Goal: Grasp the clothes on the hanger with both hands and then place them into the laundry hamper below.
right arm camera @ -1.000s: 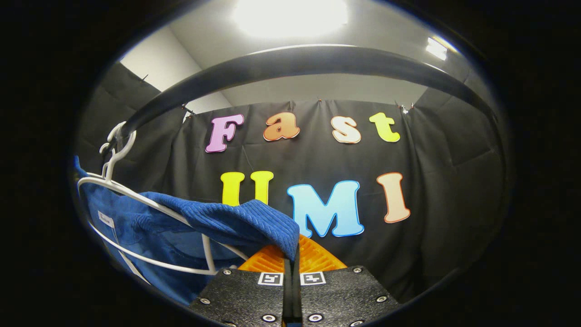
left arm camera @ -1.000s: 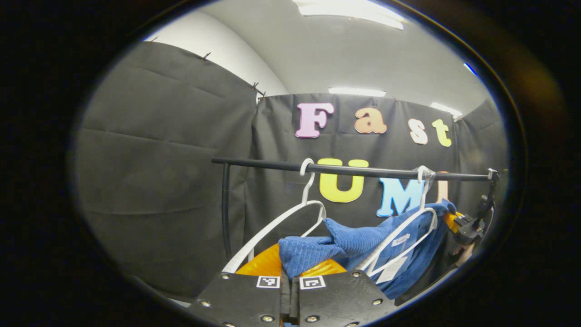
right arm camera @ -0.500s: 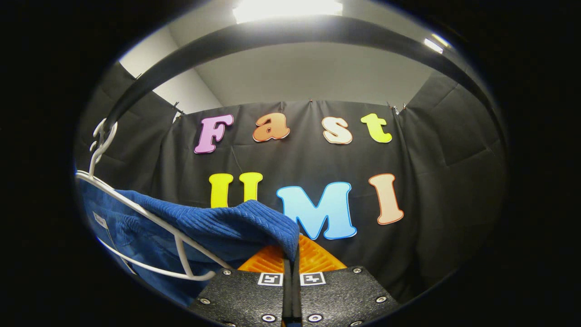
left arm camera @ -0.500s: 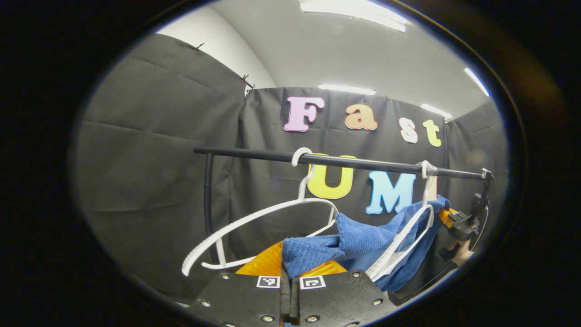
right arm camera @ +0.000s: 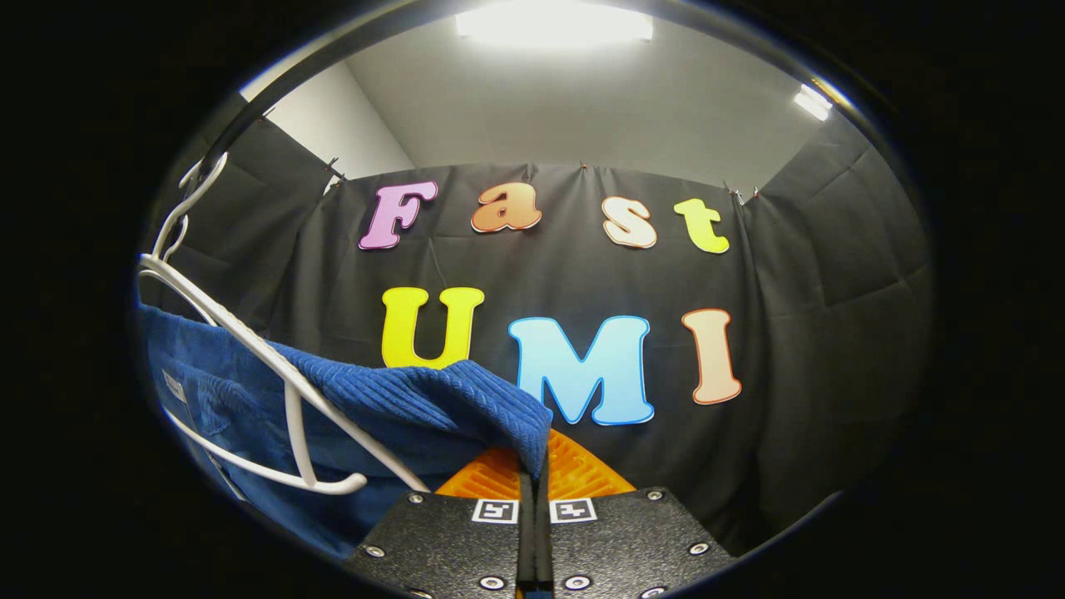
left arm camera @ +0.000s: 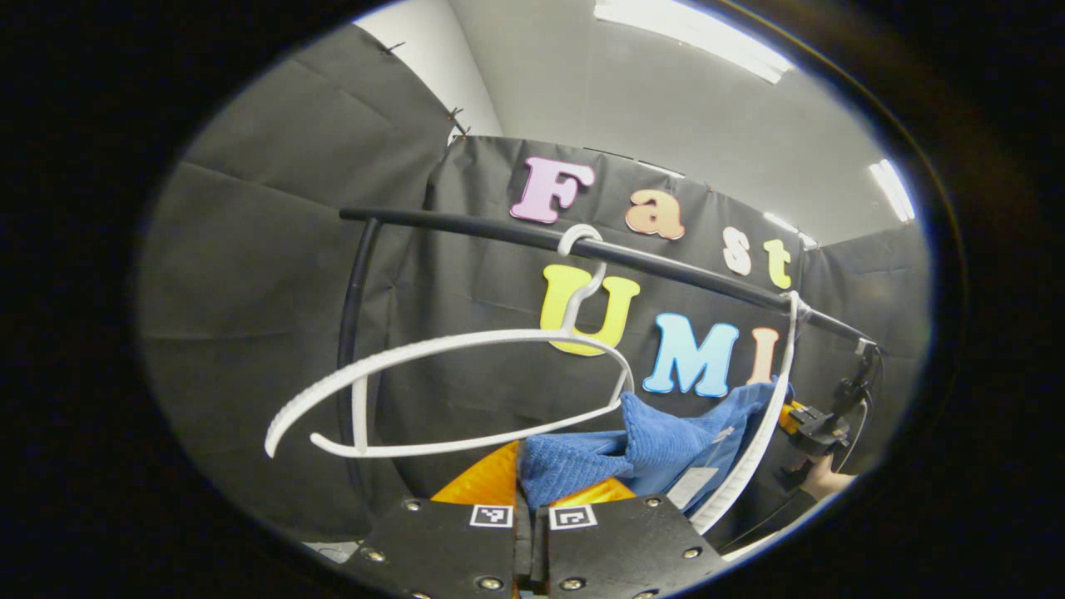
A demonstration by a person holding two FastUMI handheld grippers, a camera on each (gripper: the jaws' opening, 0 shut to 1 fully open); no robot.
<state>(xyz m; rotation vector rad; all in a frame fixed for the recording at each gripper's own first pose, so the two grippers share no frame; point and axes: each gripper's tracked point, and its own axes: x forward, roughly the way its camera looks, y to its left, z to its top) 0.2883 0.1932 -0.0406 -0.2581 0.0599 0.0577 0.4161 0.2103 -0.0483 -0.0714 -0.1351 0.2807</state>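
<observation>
Left gripper view: the blue garment (left arm camera: 632, 445) is clenched by the left claw (left arm camera: 532, 491) and right claw (right arm camera: 532, 466); stripping off the hanger (left arm camera: 753, 449) is judged underway, lowering toward the hamper needed next.

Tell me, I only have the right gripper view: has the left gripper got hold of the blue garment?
Observer: Yes. In the left gripper view, the left gripper is shut on a folded edge of the blue garment.
Operator: Anything else on the rail near it?
Observer: A bare white hanger hangs hooked on the black rail, beside that end of the garment.
Operator: Can you see my right gripper from there?
Observer: Yes, the right gripper sits at the garment's far end, past the second hanger.
</observation>
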